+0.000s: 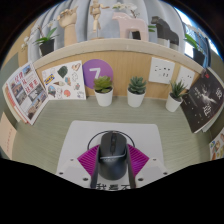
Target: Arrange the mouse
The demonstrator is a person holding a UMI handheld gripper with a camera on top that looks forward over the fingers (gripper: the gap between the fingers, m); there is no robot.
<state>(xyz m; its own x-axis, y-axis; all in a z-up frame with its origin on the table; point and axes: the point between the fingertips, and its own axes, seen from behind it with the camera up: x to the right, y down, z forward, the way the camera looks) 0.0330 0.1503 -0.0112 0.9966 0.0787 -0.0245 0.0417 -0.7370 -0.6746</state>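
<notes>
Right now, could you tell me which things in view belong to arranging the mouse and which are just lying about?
Job: mouse, held between the tongs; white mat below.
Lying about: three potted plants, purple sign, magazines.

From my remote seat, all I see of my gripper [111,176] is two dark fingers, each faced on its inner side with a bright magenta pad [88,162] moulded in a raised triangular, diamond-like texture.

Green desk [70,115]; potted plants [104,88] along wooden shelf [120,52]; posters [62,82], perhaps.
</notes>
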